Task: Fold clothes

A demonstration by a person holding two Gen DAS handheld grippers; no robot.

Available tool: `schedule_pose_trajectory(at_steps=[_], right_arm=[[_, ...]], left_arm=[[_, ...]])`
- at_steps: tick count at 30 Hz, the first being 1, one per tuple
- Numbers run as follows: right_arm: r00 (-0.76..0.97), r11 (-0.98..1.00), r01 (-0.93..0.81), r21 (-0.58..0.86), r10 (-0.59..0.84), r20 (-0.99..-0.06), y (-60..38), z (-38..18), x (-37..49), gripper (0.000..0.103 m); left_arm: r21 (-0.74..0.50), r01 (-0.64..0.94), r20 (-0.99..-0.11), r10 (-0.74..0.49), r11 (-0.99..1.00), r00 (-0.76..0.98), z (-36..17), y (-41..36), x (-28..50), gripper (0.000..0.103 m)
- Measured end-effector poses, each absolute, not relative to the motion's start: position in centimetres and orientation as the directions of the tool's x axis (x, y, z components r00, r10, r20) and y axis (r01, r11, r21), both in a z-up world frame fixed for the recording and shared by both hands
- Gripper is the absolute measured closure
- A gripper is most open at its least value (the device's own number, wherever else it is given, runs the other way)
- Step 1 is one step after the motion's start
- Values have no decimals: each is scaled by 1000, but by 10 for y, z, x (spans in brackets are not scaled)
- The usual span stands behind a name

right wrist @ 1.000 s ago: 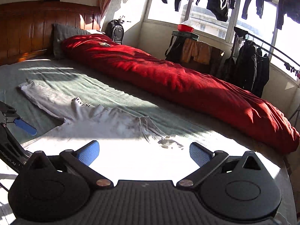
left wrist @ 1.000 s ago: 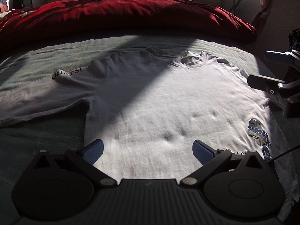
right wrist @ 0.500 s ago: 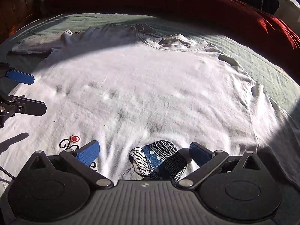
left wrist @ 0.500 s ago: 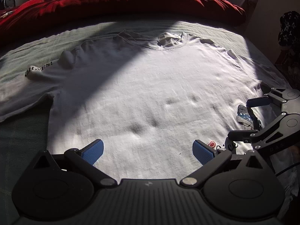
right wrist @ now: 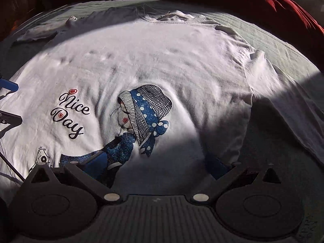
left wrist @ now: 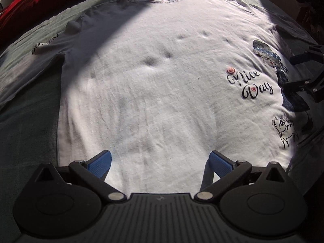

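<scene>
Both cameras sit low and close over the hem of the flat white cotton T-shirt [left wrist: 154,93], facing its collar. The left view covers the shirt's left half, the right view [right wrist: 182,64] its printed half; both share the black cursive "Nice Day" lettering [left wrist: 250,85] [right wrist: 69,114].

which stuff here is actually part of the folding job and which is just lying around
Part of the job:
white T-shirt, spread flat, print side up
left gripper, open, low over the hem
right gripper, open, low over the hem

Just lying about:
red duvet along the far side
green bedsheet under the shirt
</scene>
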State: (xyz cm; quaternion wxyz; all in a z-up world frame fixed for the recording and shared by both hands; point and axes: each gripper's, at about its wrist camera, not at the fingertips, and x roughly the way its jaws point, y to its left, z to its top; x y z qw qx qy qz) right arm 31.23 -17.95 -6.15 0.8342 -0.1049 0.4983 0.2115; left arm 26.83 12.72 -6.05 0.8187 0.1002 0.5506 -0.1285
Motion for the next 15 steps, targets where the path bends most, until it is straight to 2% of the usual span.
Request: schedule_pose_trajectory(at_steps=[15], right_arm=[[285,882,-470,29,182,-941,-182,-66,307,0]], left_arm=[[15,323,-948,-89,946,305,-64,132,266,0]])
